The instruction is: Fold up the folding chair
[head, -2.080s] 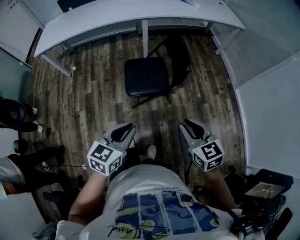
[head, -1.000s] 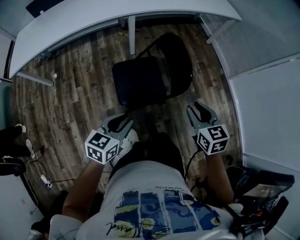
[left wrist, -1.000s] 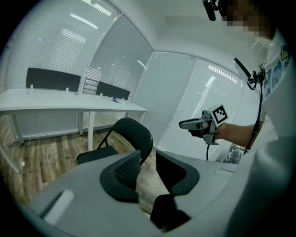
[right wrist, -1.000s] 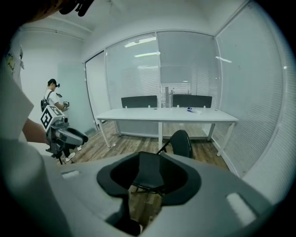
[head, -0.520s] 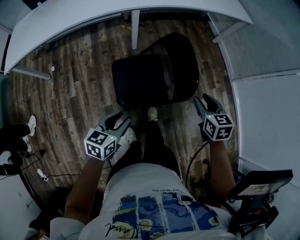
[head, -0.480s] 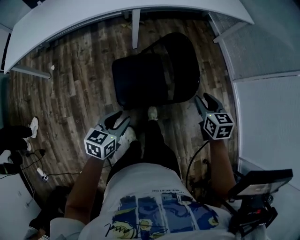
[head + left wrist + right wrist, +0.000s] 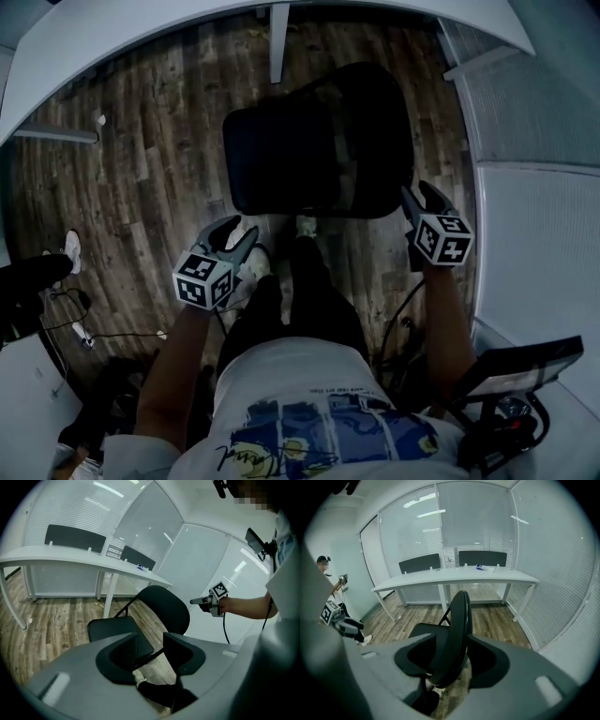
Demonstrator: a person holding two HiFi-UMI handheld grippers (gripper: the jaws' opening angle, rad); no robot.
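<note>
Right claw (image 7: 453,639) opening astride backrest (image 7: 460,616), wood floor (image 7: 159,141)

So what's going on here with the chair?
A person with a gripper in each hand stands over a black folding chair, which is unfolded on the wood floor. The right gripper has the backrest edge between its jaws, which have just been opening and are not clamped. The left gripper, also just opening, hovers empty near the seat.

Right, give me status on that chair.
Both grippers' jaws just opening, holding nothing. Left gripper short of seat; backrest edge between right gripper's jaws, unpinched. Folding chair unfolded. Nothing blocking.
</note>
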